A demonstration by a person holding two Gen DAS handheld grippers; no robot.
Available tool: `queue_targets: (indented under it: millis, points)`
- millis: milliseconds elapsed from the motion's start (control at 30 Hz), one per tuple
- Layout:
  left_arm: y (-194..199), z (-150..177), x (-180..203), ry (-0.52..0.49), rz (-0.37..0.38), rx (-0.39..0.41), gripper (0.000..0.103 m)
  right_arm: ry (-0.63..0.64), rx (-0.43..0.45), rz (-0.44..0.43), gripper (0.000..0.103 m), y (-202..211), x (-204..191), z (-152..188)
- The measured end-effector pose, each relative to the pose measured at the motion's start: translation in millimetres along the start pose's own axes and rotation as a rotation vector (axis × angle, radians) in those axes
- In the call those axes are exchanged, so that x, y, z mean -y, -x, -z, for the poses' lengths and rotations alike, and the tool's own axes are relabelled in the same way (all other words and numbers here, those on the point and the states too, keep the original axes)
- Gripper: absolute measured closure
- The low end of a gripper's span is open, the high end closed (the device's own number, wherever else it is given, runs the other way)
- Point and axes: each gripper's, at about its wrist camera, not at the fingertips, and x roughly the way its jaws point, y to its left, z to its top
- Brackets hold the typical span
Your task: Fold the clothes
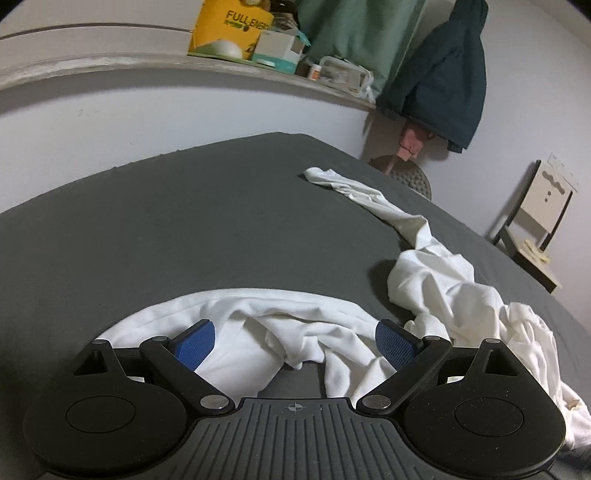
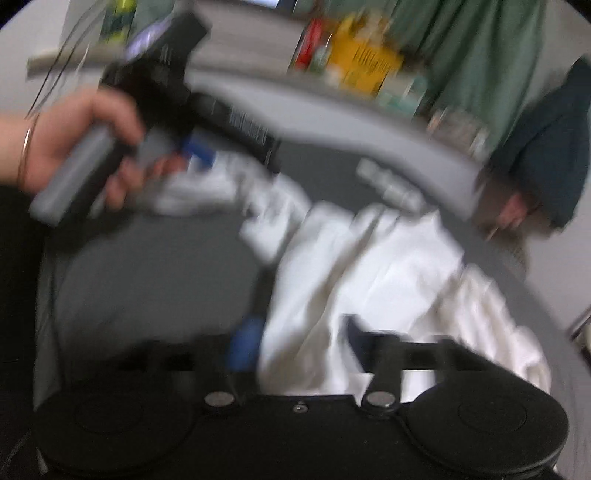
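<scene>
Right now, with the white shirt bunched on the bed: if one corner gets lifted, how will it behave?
The white shirt is probably floppy: it lies in soft folds and ridges on the grey sheet, so a lifted corner should drape and trail. It likely weighs little, being thin cloth. The long sleeve stretched away may drag behind.

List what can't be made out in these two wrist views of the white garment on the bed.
- Right wrist view: motion blur smears everything; whether the right gripper pinches the white garment is unclear.
- Right wrist view: shelf items are unreadable from blur.
- Left wrist view: the garment's near edge is hidden behind the left gripper body, and its right end is cut off by the frame.
- Left wrist view: the yellow box print is cut off at the top.
</scene>
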Motion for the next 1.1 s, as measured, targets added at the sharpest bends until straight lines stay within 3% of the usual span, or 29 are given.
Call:
queue_targets:
  millis: [167,233,267,300,333,400,467,600,733,867,967,1033,1100]
  points:
    - [2,0,-5,0.026,-0.005,0.000,0.009,0.047,0.046,0.029,0.040,-43,-24,-21]
    - [2,1,-9,0.046,-0.015,0.003,0.009,0.044,-0.002,0.063,0.056,-71,-28,-25]
    - [2,1,-11,0.058,-0.018,0.004,0.009,0.028,-0.023,0.082,0.058,-83,-28,-25]
    - [2,1,-13,0.070,-0.020,0.005,0.009,0.002,-0.036,0.094,0.075,-90,-25,-25]
    - [2,2,-16,0.085,-0.021,0.006,0.009,-0.036,-0.040,0.097,0.099,-93,-20,-23]
    - [3,2,-21,0.112,-0.015,0.011,0.009,-0.113,-0.026,0.094,0.099,-92,-8,-21]
    - [5,1,-23,0.132,-0.003,0.028,0.009,-0.141,0.064,0.036,0.099,-66,-2,-20]
    - [14,-2,-30,0.187,0.015,0.086,0.008,0.043,0.159,-0.183,0.099,-8,0,-17]
    - [18,-1,-37,0.236,0.021,0.107,0.008,0.222,0.103,-0.344,0.099,20,-24,2]
    - [18,0,-37,0.242,0.034,0.092,0.008,0.309,-0.031,-0.319,0.094,2,-49,12]
    - [20,0,-29,0.192,0.044,0.088,0.008,0.235,0.022,-0.311,0.068,9,-40,3]
    - [20,1,-24,0.157,0.054,0.082,0.008,0.108,0.097,-0.267,0.041,17,-22,-5]
    - [19,0,-18,0.125,0.076,0.075,0.008,-0.021,0.127,-0.164,0.038,15,2,-8]
